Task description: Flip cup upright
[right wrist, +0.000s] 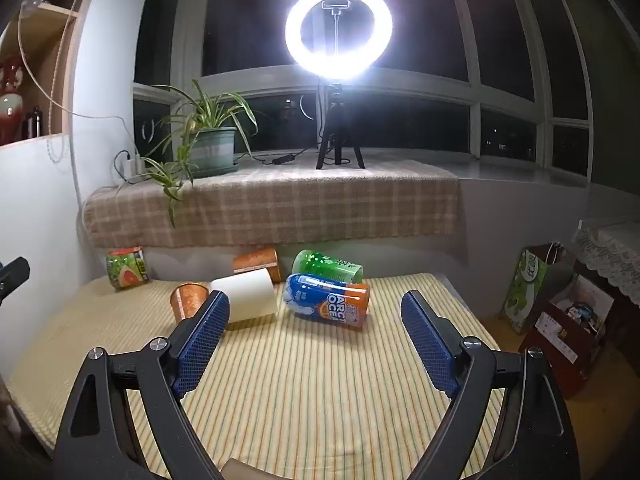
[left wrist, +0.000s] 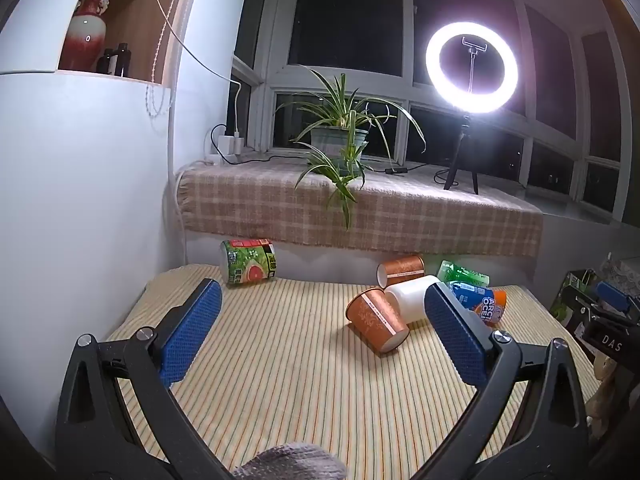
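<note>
Near copper cup on side, ahead-right of left gripper, axis diagonal, mouth toward camera; left nearer; both left and right gripper spread, empty

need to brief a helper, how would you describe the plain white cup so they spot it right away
On the striped mat below the plaid-covered sill, find the cluster of tipped-over cups. The white cup lies on its side mid-cluster, the only one with no print or colour.

striped mat | lying: copper cups, white cup, cans
</note>
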Tool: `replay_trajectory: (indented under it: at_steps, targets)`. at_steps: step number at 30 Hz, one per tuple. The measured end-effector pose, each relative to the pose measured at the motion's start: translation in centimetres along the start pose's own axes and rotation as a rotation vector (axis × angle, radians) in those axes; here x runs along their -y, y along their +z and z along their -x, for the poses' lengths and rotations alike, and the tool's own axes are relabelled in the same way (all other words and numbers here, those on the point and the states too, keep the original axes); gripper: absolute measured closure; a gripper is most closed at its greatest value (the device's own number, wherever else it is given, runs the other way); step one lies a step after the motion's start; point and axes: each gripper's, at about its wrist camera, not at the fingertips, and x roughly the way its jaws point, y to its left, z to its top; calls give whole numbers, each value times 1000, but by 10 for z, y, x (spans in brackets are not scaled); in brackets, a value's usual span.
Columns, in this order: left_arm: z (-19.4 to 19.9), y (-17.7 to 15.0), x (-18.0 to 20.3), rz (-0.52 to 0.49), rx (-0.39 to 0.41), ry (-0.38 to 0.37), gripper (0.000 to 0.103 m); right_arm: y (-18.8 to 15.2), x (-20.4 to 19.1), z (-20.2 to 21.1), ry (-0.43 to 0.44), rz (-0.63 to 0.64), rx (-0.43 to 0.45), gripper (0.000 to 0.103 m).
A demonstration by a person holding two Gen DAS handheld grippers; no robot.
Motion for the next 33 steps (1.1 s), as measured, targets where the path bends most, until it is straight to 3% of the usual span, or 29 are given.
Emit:
replay_trajectory:
  at_steps: [33]
  targets:
    - [3,-9,-11,6,-4,22,0,-2,3,2,-8,-11,-6,15]
